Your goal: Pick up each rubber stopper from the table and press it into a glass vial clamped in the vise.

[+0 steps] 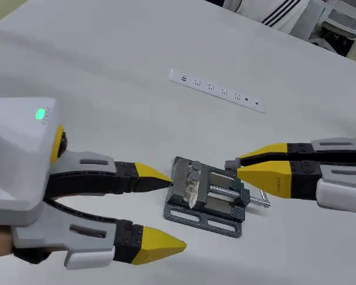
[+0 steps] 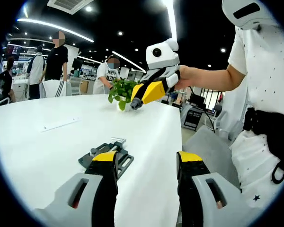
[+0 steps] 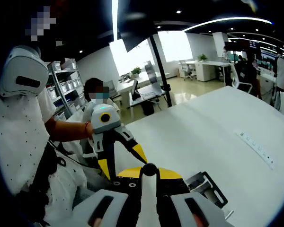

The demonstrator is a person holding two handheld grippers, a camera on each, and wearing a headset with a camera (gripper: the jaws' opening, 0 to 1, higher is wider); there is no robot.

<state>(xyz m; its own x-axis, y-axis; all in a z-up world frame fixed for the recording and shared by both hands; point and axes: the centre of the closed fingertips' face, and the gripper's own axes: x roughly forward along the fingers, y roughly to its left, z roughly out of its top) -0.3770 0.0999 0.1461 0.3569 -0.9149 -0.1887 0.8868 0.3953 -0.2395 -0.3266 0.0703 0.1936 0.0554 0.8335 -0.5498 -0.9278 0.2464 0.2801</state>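
A small dark metal vise (image 1: pixel 209 202) sits on the white table, with glass vials (image 1: pixel 194 181) clamped in its jaws, some of them capped grey. My right gripper (image 1: pixel 238 165) hovers just right of the vise and is shut on a dark rubber stopper (image 1: pixel 230 164). That stopper (image 3: pixel 149 169) shows as a round dark knob between the shut jaws in the right gripper view. My left gripper (image 1: pixel 166 211) is just left of the vise, open, with nothing between its fingers. In the left gripper view the vise (image 2: pixel 107 152) lies ahead of the open left gripper (image 2: pixel 147 160), and the right gripper (image 2: pixel 141 98) hangs above it.
A white power strip (image 1: pixel 216 91) lies on the table beyond the vise. A potted plant (image 2: pixel 122 92) stands at the table's far end. Chairs and other people stand around the room past the table edges.
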